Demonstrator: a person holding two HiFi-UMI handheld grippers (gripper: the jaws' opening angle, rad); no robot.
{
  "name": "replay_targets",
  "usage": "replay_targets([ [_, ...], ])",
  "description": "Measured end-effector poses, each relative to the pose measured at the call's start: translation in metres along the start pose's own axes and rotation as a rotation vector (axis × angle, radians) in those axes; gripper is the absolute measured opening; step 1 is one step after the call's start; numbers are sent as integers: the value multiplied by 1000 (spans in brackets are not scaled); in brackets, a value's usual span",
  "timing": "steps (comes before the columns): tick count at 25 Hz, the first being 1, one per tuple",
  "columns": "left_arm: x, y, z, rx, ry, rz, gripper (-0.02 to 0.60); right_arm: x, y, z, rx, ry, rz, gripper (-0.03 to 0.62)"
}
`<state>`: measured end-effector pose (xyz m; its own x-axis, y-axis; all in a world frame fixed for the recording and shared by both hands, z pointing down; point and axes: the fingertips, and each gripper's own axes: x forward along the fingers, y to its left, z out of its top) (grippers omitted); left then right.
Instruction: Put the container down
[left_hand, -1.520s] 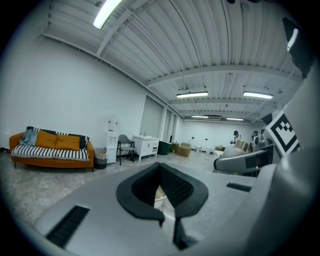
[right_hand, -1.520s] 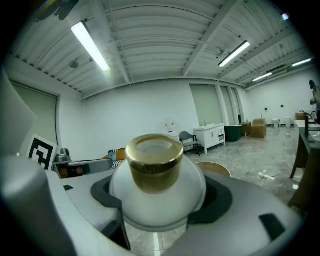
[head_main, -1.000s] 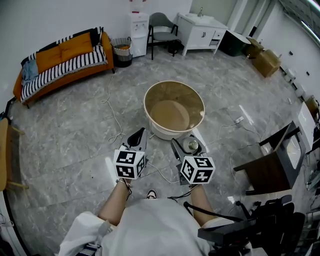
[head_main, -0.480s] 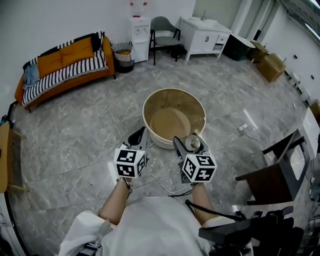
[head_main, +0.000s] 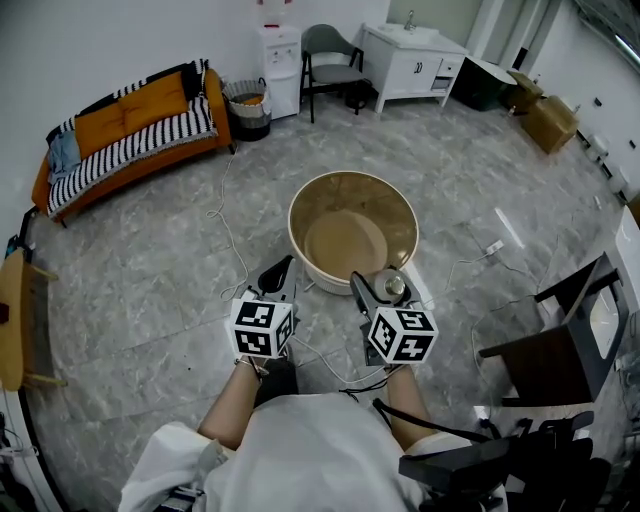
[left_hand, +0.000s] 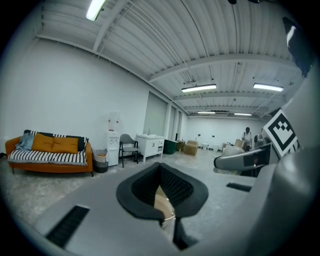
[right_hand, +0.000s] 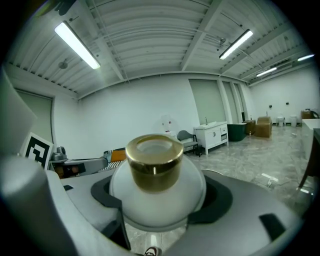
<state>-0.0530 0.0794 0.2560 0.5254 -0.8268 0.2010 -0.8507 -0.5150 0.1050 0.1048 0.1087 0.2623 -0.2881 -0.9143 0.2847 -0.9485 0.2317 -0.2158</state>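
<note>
In the head view my right gripper (head_main: 380, 291) is shut on a small round white container (head_main: 386, 288) with a gold cap, held upright just over the near rim of a big round beige tub (head_main: 292, 225) that stands on the grey floor. The right gripper view shows the container (right_hand: 157, 187) filling the space between the jaws of the right gripper (right_hand: 160, 199). My left gripper (head_main: 277, 274) hangs beside it, left of the tub's near edge, shut with nothing in it. In the left gripper view the left gripper (left_hand: 162, 192) has its black pads together.
White cables (head_main: 225, 240) trail over the floor left of and in front of the tub. A dark chair (head_main: 560, 345) stands at the right. An orange sofa (head_main: 130, 115), a basket (head_main: 245, 103), a grey chair (head_main: 335, 60) and a white cabinet (head_main: 410, 50) line the far wall.
The person has stepped a little closer to the tub, which now sits lower in the head view. Both grippers keep their pose, and the right one still holds the container.
</note>
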Motion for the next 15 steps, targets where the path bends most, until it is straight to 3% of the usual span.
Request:
replay_targets([
  [8,50,15,8,5,-9,-53,2,38,-17,10,-5,3,-36,360],
  [15,98,55,25,-10,-20,-75,2,91,-20,36,-24,-8,-58,360],
])
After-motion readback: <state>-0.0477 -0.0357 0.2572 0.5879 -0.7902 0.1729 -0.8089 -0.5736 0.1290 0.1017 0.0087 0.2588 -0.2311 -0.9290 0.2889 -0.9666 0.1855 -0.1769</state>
